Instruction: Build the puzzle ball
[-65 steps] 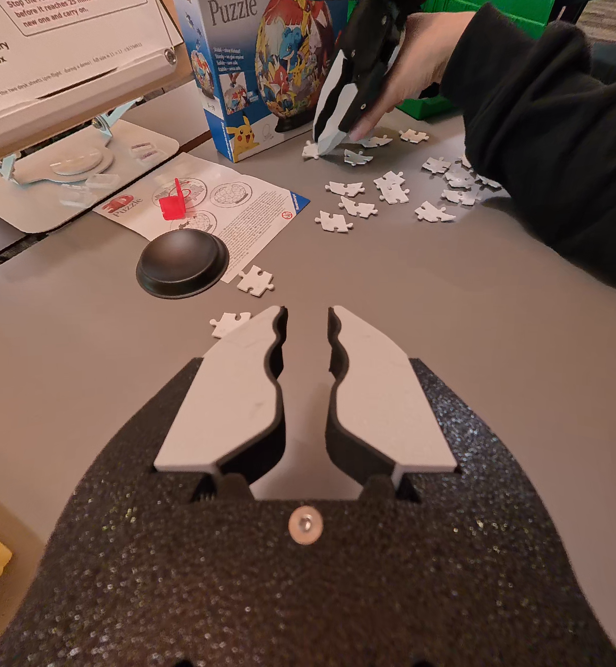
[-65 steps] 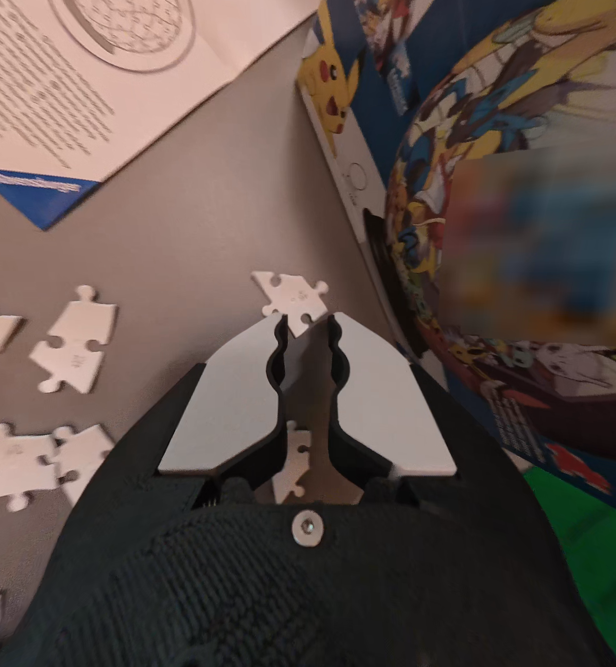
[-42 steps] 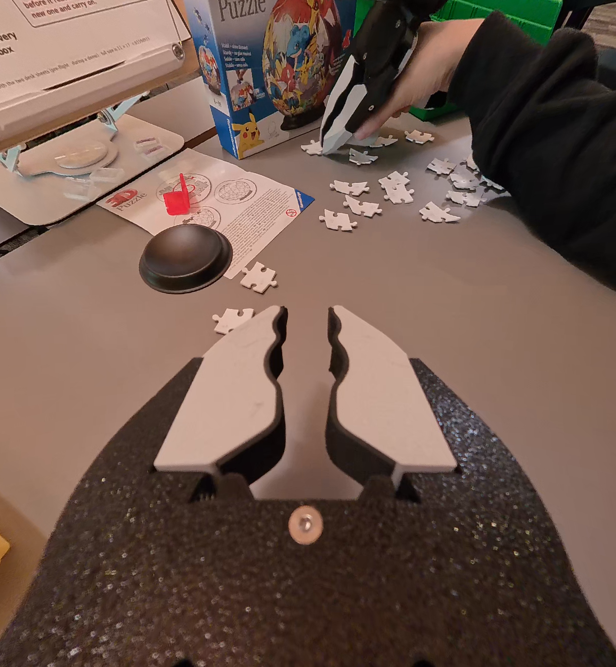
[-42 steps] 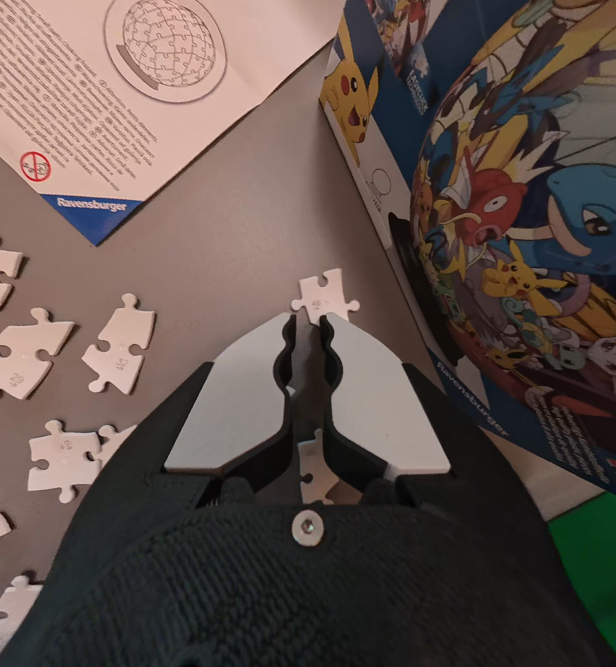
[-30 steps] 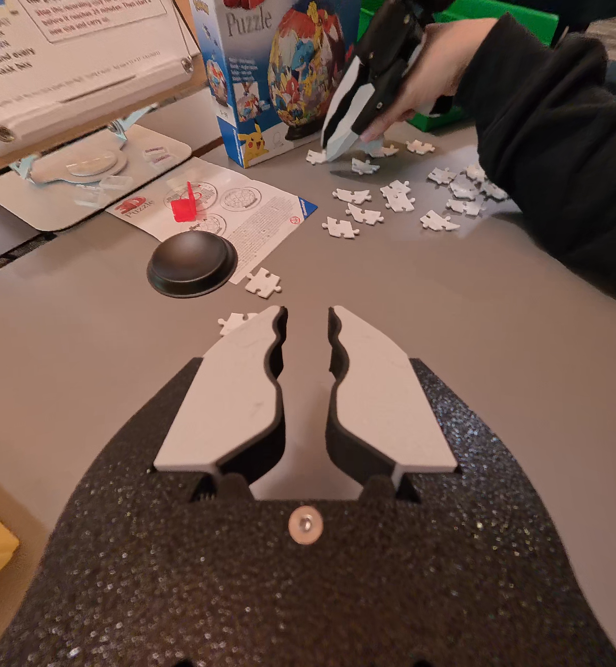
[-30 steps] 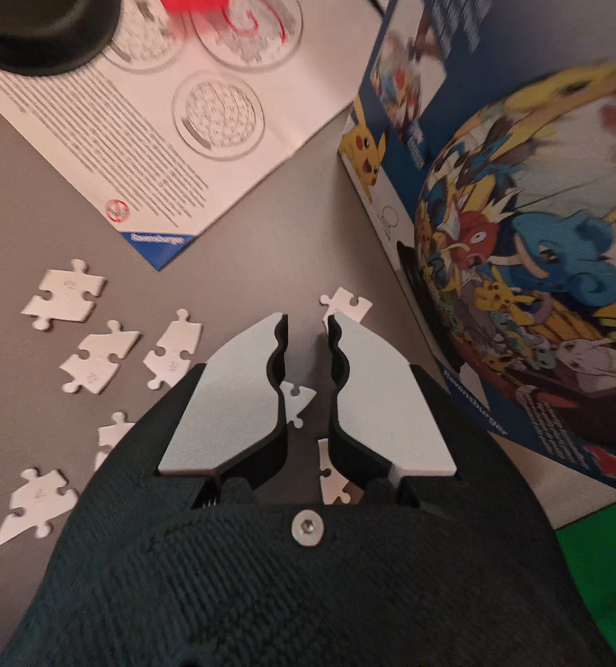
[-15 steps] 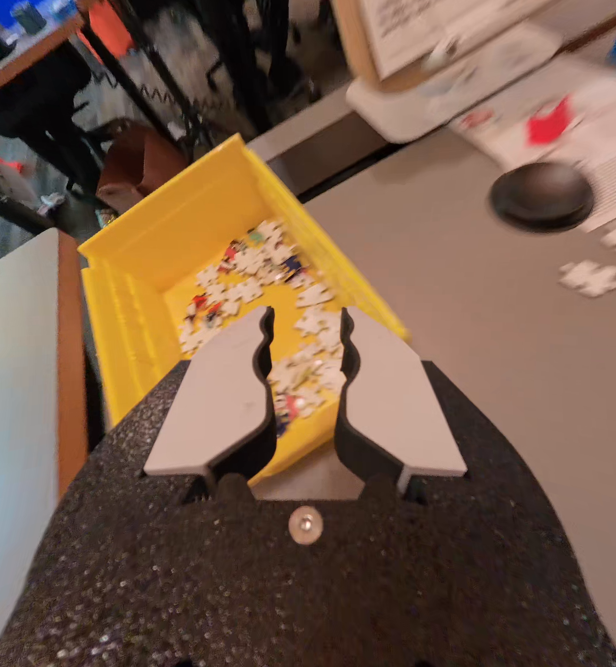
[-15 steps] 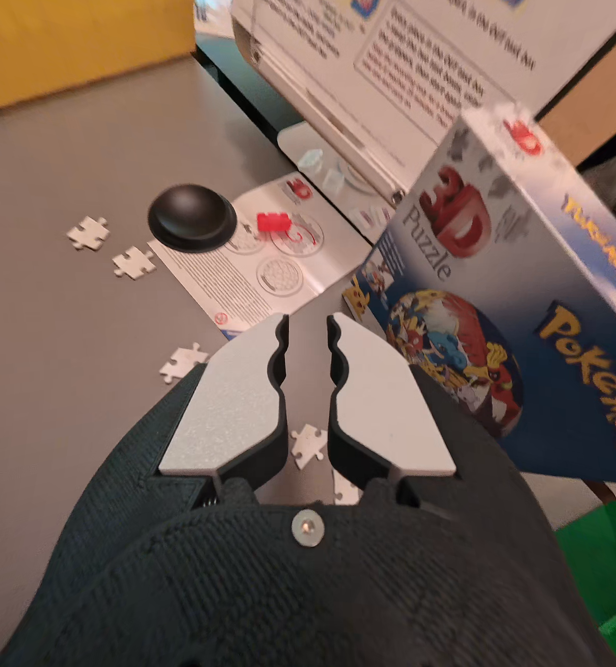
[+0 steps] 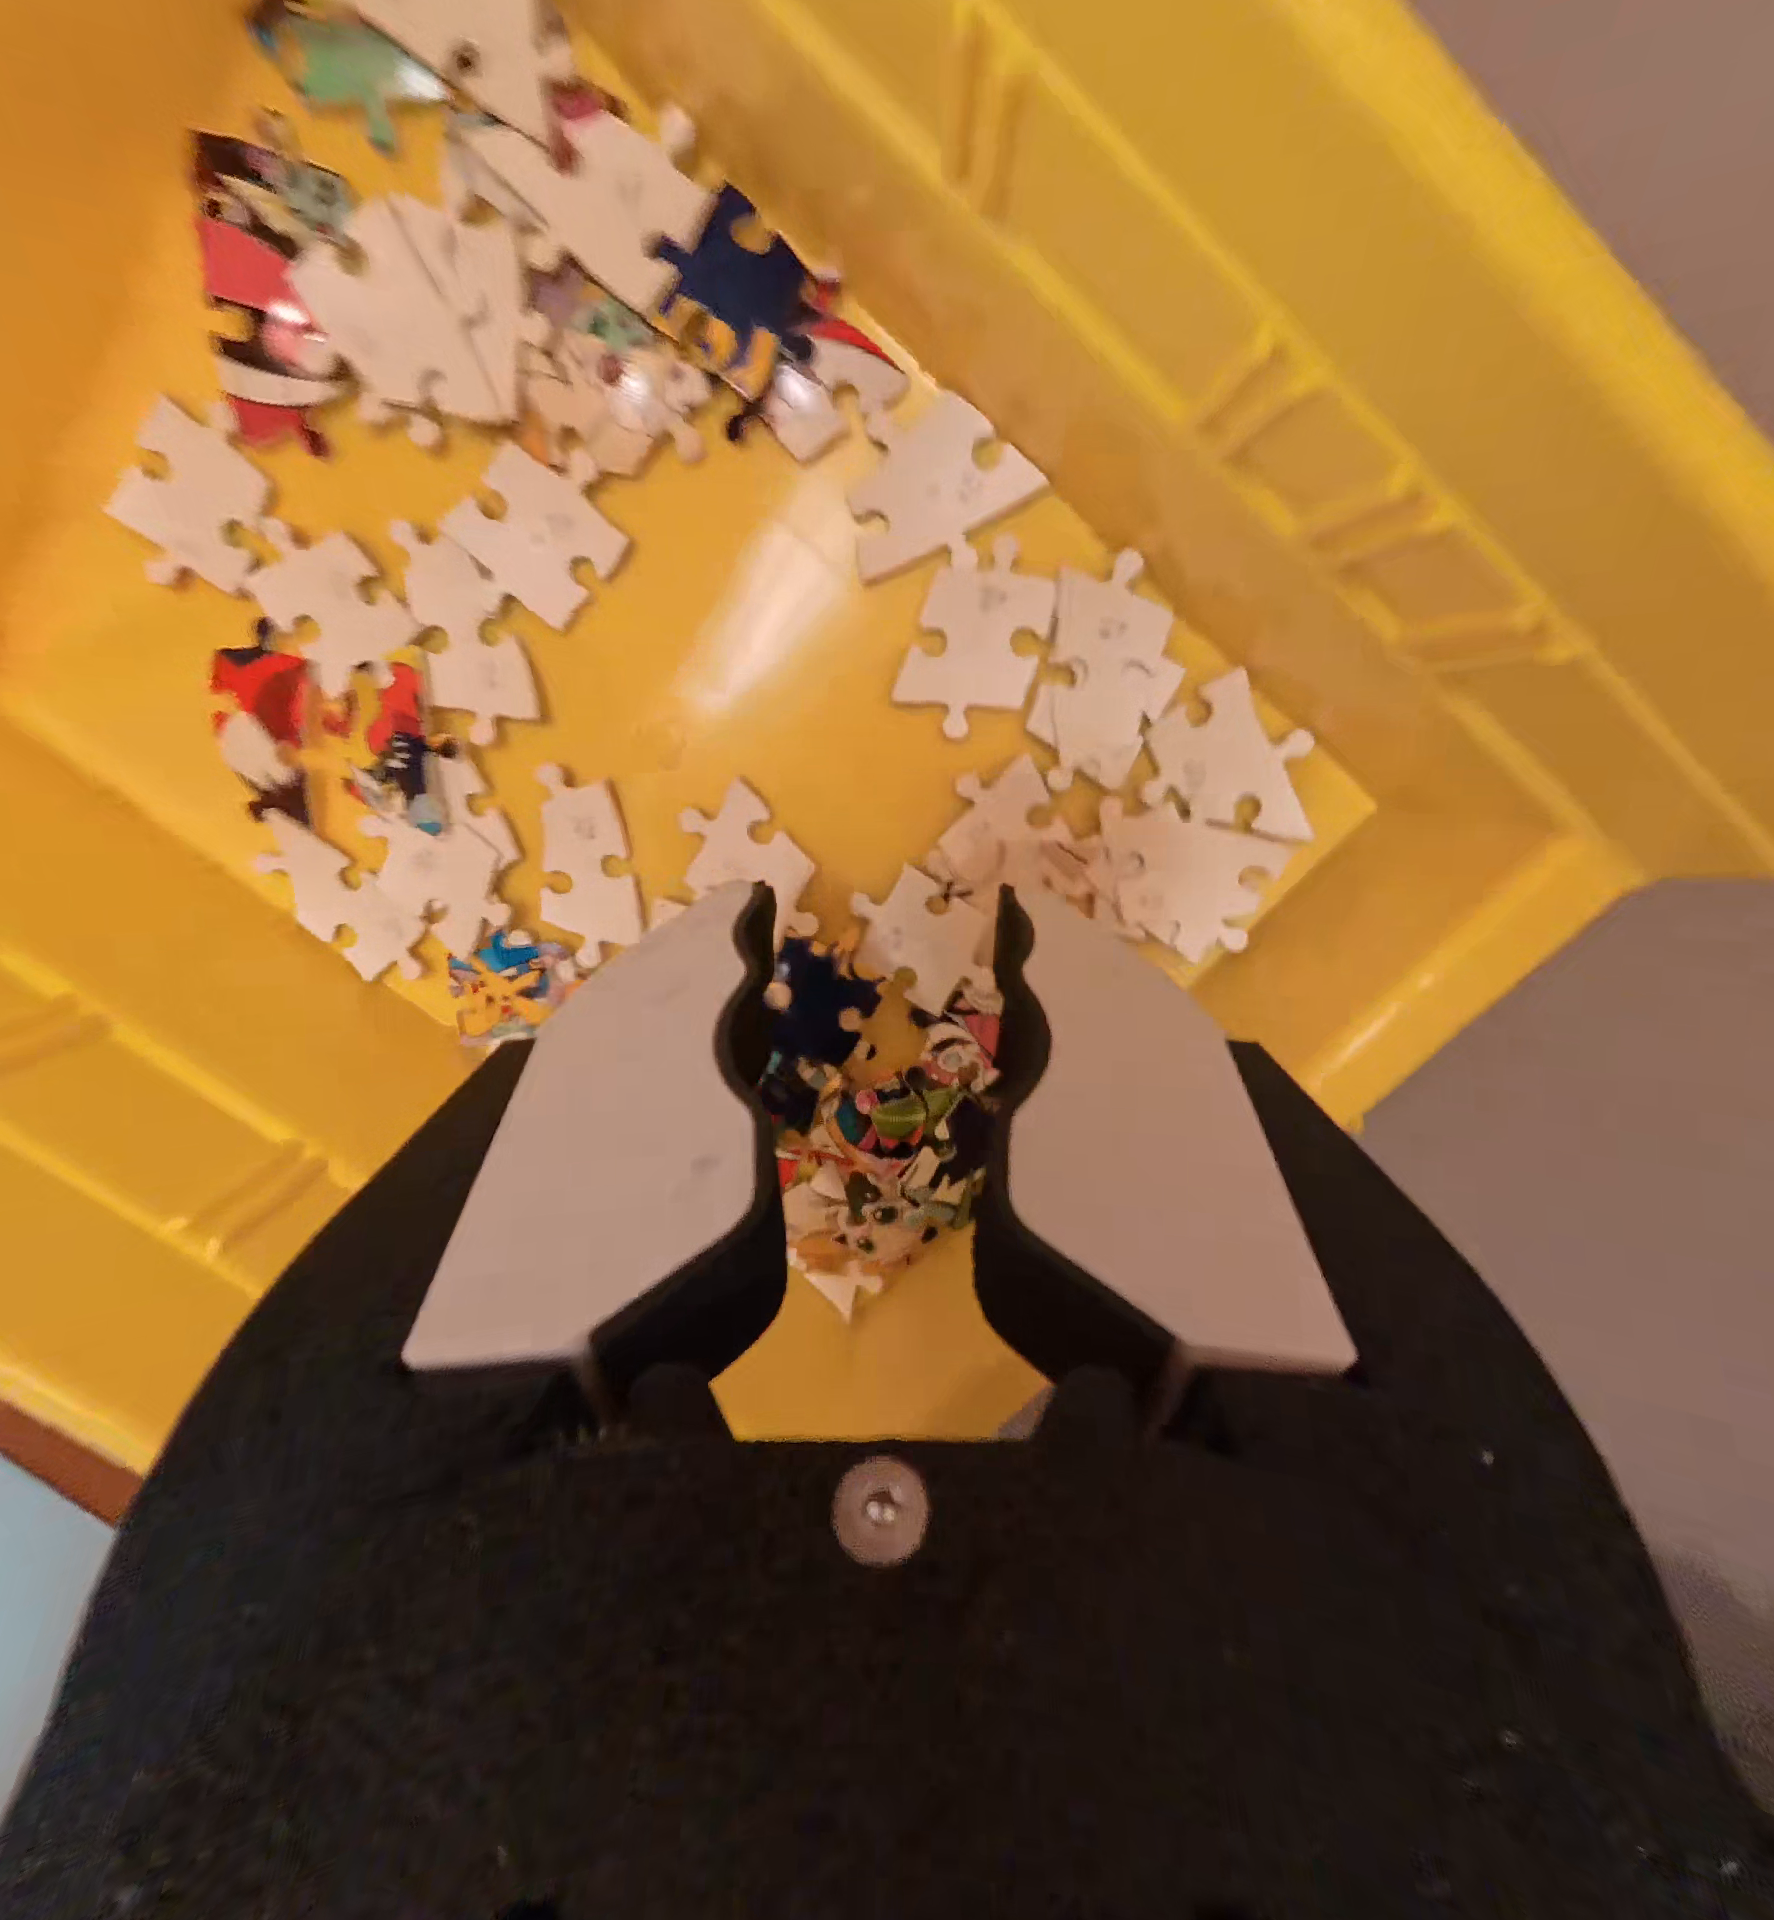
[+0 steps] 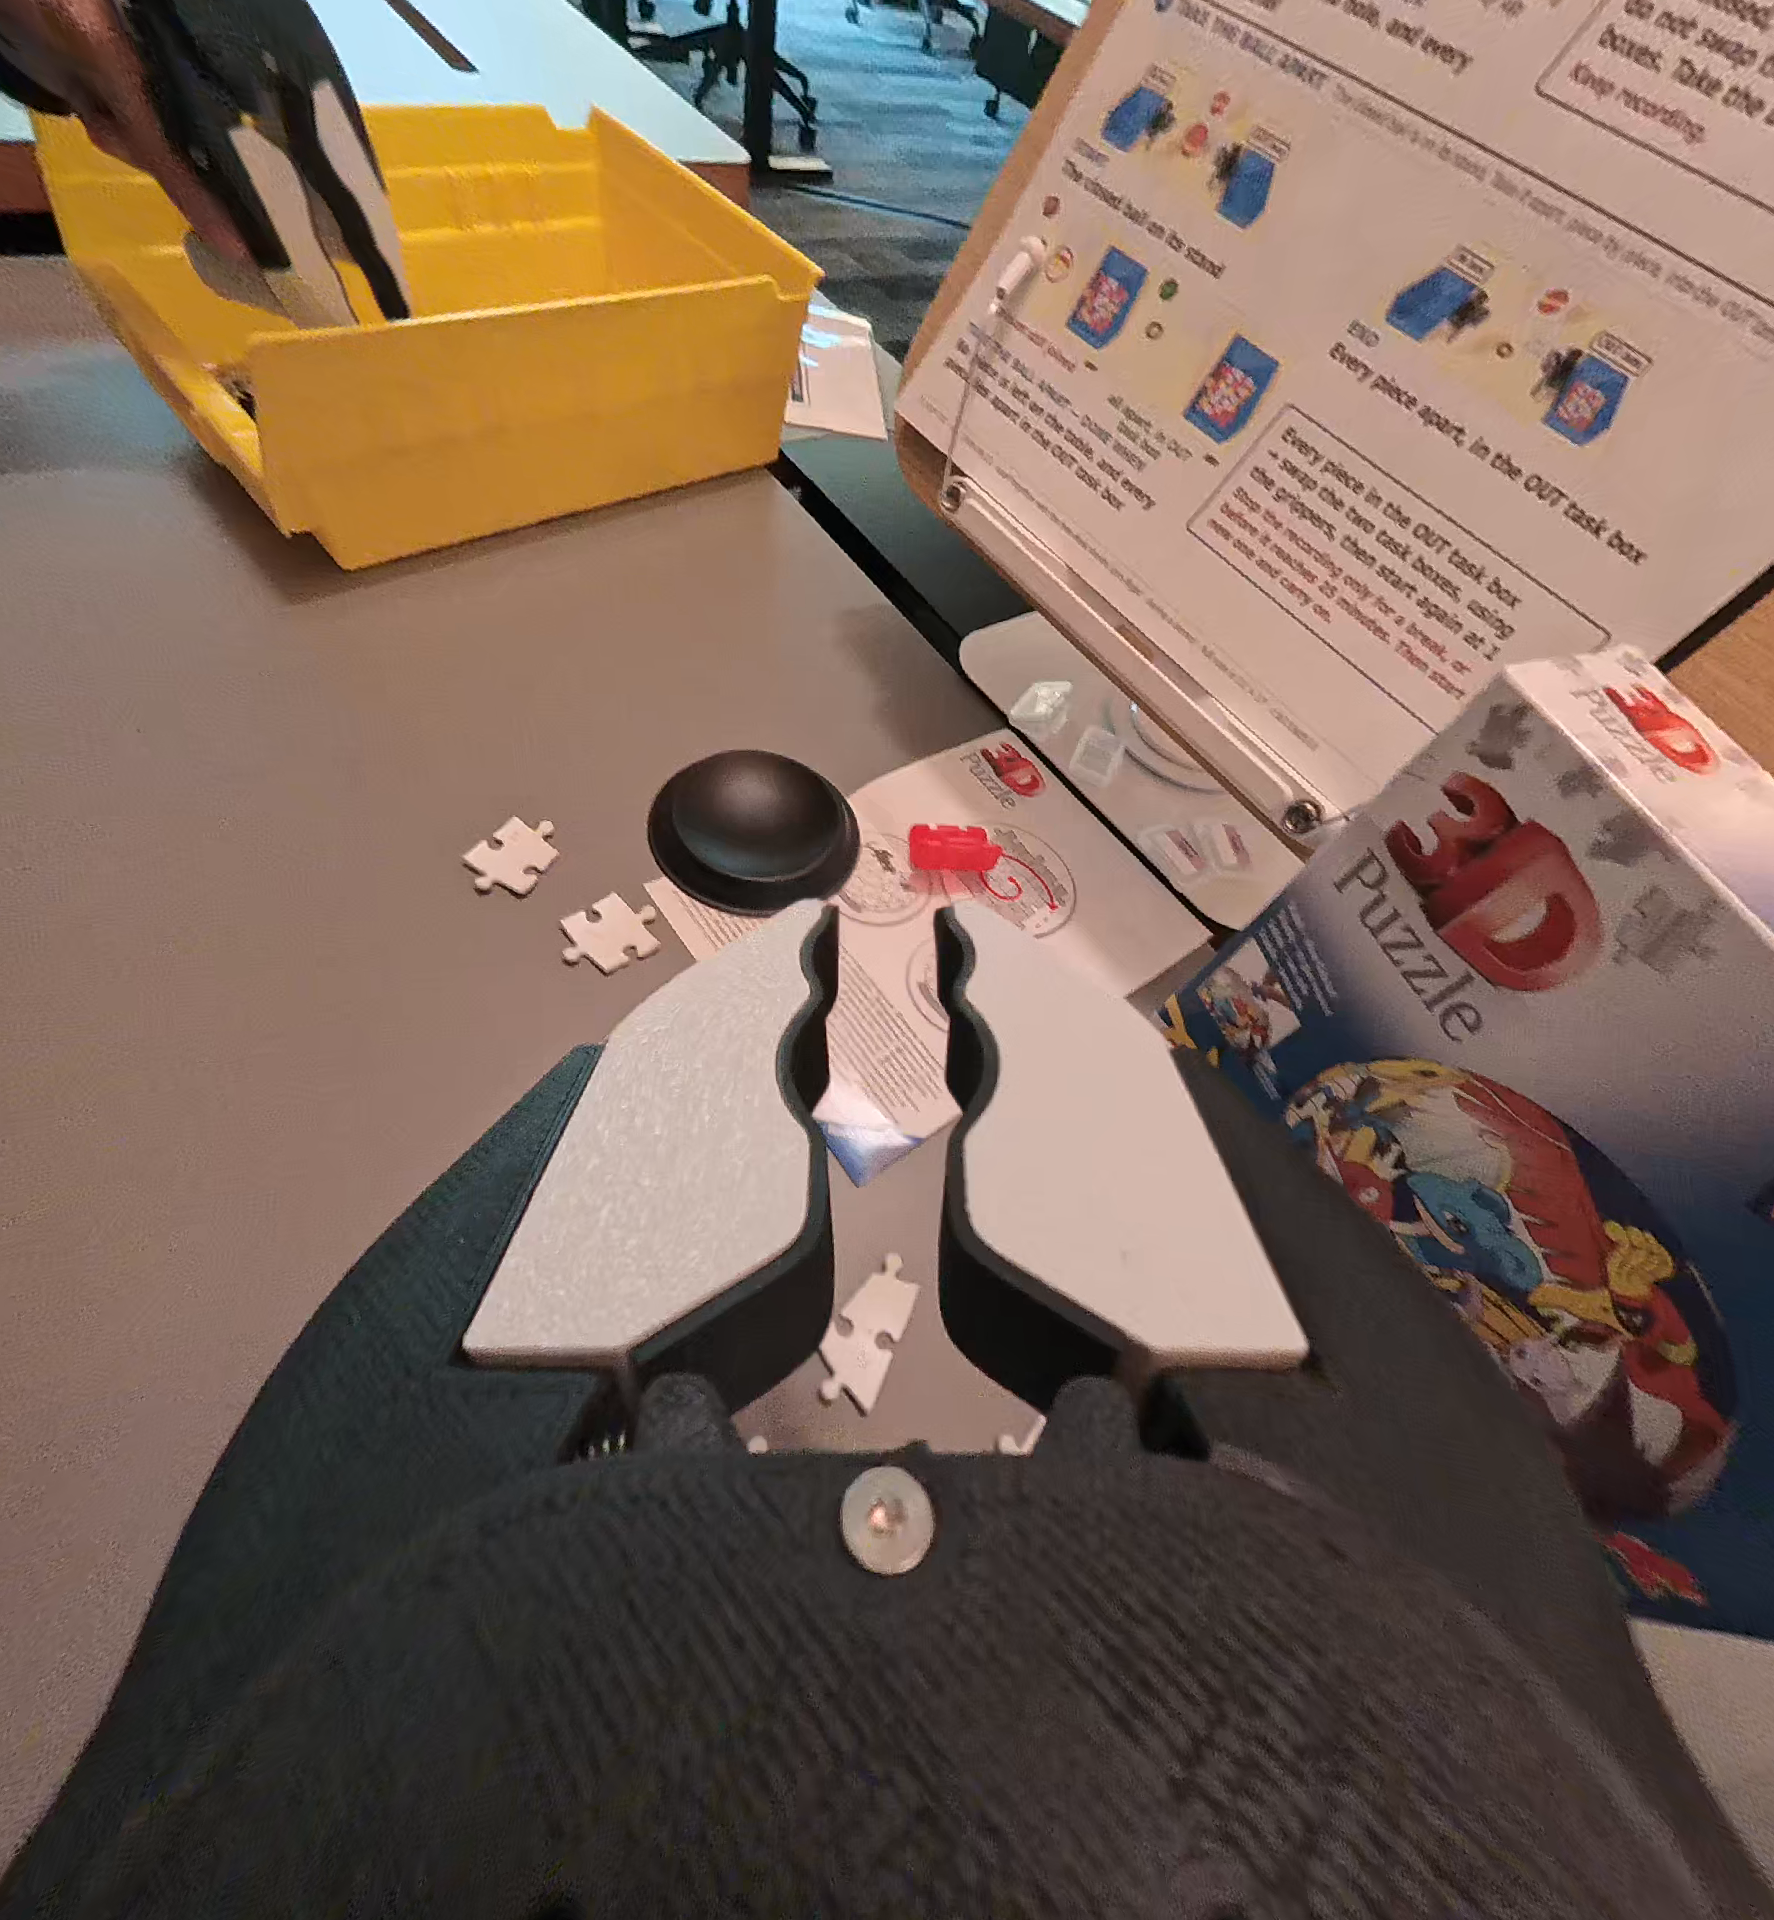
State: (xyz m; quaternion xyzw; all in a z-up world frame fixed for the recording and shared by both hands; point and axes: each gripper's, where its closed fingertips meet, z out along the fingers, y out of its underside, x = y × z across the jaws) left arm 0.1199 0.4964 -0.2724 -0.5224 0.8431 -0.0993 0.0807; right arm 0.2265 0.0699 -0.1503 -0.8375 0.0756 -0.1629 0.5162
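My left gripper is open and empty, pointing down into the yellow bin. The bin holds several loose puzzle pieces, most white side up, some printed side up. A colourful joined cluster lies between my fingers. My right gripper is open and empty above the grey table. The black dome stand and two white pieces lie just ahead of it. Another white piece lies under it. The right wrist view shows the left gripper inside the bin.
The folded leaflet carries a small red plastic part. The puzzle box stands at the right. An instruction board on a white stand rises behind it. The bin sits at the table's far left corner. The grippers' ends are close to 45 cm from one another.
My left gripper swung left from the table to over the yellow bin, dipped in and opened wider. My right gripper lifted off the pieces by the box and tilted up, empty.
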